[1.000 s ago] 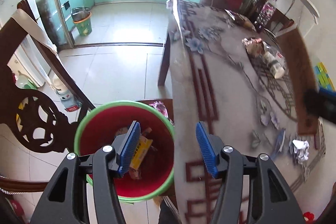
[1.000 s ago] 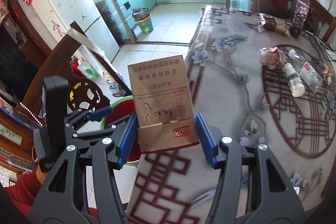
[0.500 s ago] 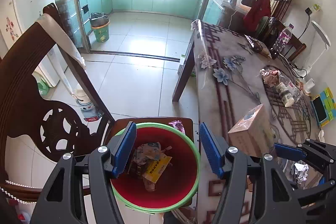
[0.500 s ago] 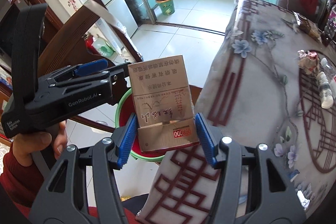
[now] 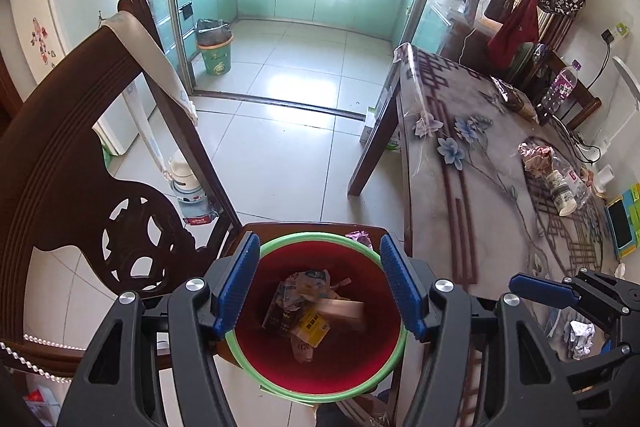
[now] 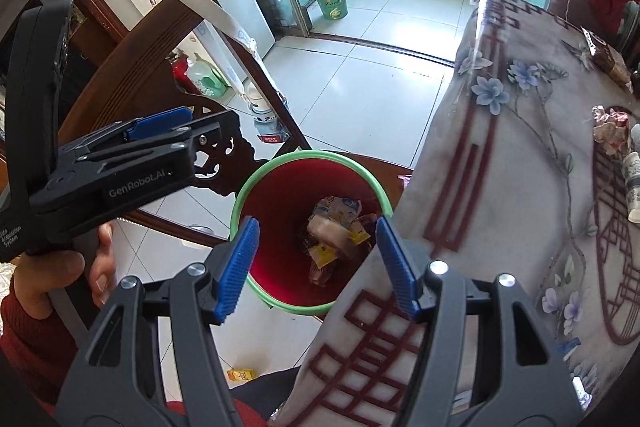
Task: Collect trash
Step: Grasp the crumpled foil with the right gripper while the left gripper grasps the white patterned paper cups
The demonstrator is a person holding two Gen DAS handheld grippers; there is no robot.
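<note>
A: Both grippers are hanging spread and empty: right gripper [image 6: 316, 263], left gripper [image 5: 318, 287]. The carton [image 5: 340, 309] is lying blurred inside the red bin [image 5: 280, 393], long axis pointing toward the surface [image 6: 520, 155].

B: Risk: the bin is sitting on a chair seat; bumping it could be tipping it. A bottle [image 5: 562, 191] is waiting farther off.

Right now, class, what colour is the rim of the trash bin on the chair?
Green, around a red inside; the bin shows best in the left wrist view.
</note>
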